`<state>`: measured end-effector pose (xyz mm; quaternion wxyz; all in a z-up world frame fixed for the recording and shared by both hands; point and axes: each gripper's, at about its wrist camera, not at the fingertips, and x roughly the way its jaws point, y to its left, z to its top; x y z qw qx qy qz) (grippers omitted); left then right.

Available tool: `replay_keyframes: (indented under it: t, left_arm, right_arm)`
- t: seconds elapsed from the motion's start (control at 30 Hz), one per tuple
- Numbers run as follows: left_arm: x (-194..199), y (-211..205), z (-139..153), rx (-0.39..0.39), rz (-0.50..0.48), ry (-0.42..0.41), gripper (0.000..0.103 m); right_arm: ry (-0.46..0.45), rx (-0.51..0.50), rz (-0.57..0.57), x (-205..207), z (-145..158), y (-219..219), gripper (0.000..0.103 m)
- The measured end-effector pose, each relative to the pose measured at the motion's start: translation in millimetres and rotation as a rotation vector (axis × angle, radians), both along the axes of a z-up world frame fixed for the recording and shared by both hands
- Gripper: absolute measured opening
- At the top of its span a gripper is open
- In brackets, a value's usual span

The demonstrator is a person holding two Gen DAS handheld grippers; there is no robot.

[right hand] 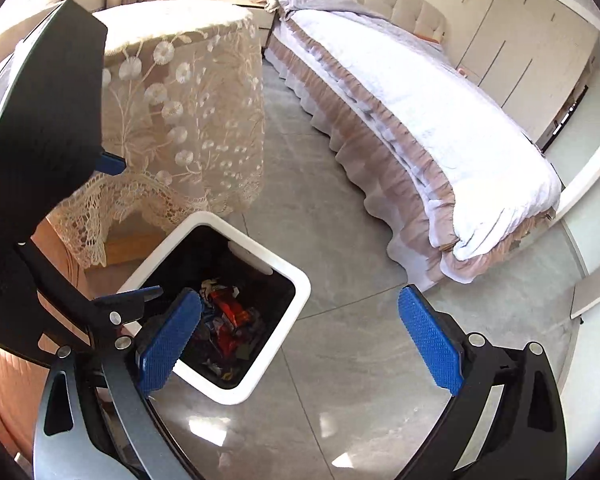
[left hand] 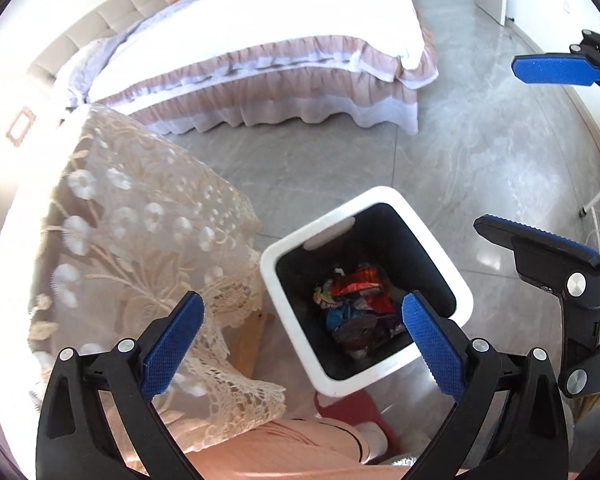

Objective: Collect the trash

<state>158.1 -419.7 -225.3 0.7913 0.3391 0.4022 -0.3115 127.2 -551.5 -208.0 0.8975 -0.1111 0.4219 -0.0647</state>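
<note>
A white square trash bin (left hand: pixel 384 200) with a black liner stands on the grey floor; it also shows in the right wrist view (right hand: pixel 300 280). Crumpled red, blue and orange wrappers (left hand: pixel 358 310) lie at its bottom, also seen in the right wrist view (right hand: pixel 230 320). My left gripper (left hand: pixel 302 344) is open and empty above the bin's near-left rim. My right gripper (right hand: pixel 300 340) is open and empty, just right of the bin. The right gripper also shows at the right edge of the left wrist view (left hand: pixel 548 152), open.
A table under a lace floral cloth (left hand: pixel 140 232) stands left of the bin, touching its corner. A bed with a white cover and pink ruffled skirt (left hand: pixel 260 60) is behind. Grey tiled floor (right hand: pixel 380 380) lies right of the bin. My pink-clad leg (left hand: pixel 284 452) is below.
</note>
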Motion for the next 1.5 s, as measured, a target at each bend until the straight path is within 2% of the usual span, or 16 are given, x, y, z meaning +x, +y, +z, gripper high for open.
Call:
replay_keyframes:
  t: [0.23, 0.4, 0.5, 0.63, 0.9, 1.07, 1.23, 1.5]
  left_arm:
    - [-21, 29, 46, -0.065, 0.062, -0.159, 0.098]
    - [-33, 57, 64, -0.092, 0.13, -0.233, 0.098]
    - [-37, 81, 73, -0.1, 0.189, -0.273, 0.098]
    - [-43, 113, 88, -0.093, 0.286, -0.37, 0.098]
    - [-51, 191, 124, -0.216, 0.536, -0.429, 0.098]
    - [-62, 227, 144, -0.276, 0.64, -0.481, 0.098]
    - [-72, 262, 162, -0.301, 0.759, -0.557, 0.098]
    - [-94, 316, 200, -0.411, 0.897, -0.649, 0.098]
  right_arm:
    - [-0.134, 0.021, -0.047, -16, 42, 12, 0.098]
    - [-0.257, -0.071, -0.064, -31, 59, 55, 0.098]
    - [-0.308, -0.031, -0.059, -39, 68, 76, 0.098]
    - [-0.362, 0.004, -0.045, -47, 81, 99, 0.098]
    - [-0.518, 0.019, -0.016, -62, 112, 161, 0.098]
    - [-0.573, 0.073, 0.016, -67, 131, 193, 0.098]
    - [-0.602, 0.129, 0.063, -69, 155, 229, 0.098]
    - [-0.73, 0.204, 0.106, -89, 188, 259, 0.098]
